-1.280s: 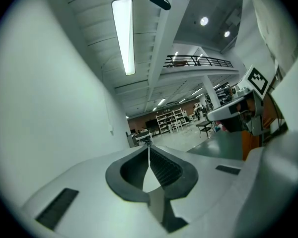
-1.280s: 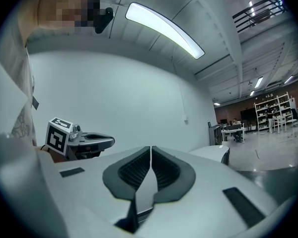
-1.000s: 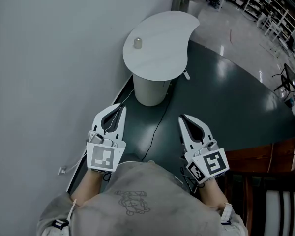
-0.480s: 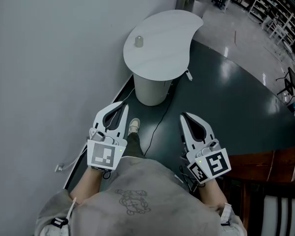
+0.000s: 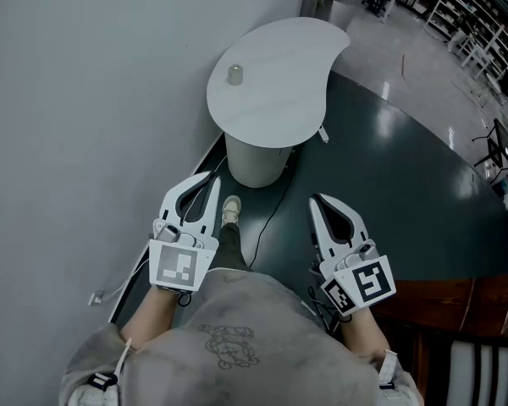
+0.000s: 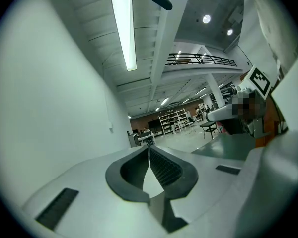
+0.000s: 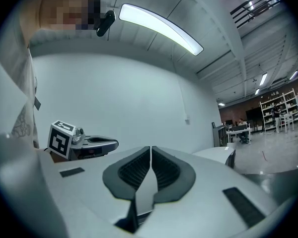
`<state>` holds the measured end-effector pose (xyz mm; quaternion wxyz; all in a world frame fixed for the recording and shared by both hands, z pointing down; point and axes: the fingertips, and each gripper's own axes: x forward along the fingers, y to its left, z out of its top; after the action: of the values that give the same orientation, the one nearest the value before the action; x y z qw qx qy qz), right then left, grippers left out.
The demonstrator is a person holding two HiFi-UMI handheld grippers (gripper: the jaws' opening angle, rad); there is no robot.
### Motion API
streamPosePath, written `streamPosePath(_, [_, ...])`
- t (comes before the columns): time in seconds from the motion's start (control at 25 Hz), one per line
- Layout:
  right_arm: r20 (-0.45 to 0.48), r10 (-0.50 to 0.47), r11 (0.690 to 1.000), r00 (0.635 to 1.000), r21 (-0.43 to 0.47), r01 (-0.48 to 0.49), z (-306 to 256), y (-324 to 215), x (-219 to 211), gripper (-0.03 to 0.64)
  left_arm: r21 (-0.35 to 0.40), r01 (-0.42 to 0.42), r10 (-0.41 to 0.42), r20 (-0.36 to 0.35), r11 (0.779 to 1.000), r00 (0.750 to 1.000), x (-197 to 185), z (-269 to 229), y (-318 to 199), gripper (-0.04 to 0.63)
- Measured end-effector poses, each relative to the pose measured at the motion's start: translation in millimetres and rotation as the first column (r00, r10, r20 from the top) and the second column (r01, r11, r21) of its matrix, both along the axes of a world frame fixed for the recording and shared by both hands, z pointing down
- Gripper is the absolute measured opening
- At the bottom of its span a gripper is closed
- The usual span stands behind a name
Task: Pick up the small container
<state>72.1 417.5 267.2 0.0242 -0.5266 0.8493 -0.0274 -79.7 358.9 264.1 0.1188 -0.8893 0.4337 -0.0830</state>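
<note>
Looking ahead, we had the small container [image 5: 235, 75] standing on the counter [image 5: 279, 100], wall side, well apart, almost straight beyond the left tongs [image 5: 212, 182], nearer them than the right tongs [image 5: 314, 200]. Both pairs were pinched shut, empty.

One small container [image 5: 235, 74] is sitting on one white table [image 5: 279, 108], well ahead of the jaws. Two grippers are showing, the left gripper [image 5: 212, 181] and the right gripper [image 5: 315, 200]. One shoe [image 5: 230, 210] and one cable [image 5: 267, 222] are lying between them.

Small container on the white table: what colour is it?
The container is pale grey; the head view shows it best.
</note>
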Motion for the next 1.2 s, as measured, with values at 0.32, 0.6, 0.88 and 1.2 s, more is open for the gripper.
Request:
streamPosePath(0.32, [0.016,0.013,0.999,1.0,-0.035,-0.012,7,-58,7,0.032,-0.014,0.015,-0.015,-0.032,1.0,0.999,-2,5,-67,0.02])
streamPosePath(0.6, [-0.017,0.013,0.997,1.0,-0.072,-0.014,9,-124,6,0.032,-0.033,-0.007,0.007,-0.017,0.999,1.0,1,6,-136,0.02])
streamPosePath(0.88, [-0.013,0.016,0.994,1.0,-0.11,-0.017,30,-217,0,0.032,-0.084,-0.024,0.025,0.017,0.996,1.0,0,33,-226,0.02])
streamPosePath(1.2, [-0.02,0.027,0.992,0.999,-0.119,-0.029,-3,-327,-24,0.032,-0.097,-0.055,0.06,0.056,0.994,0.997,-19,2,-339,0.02])
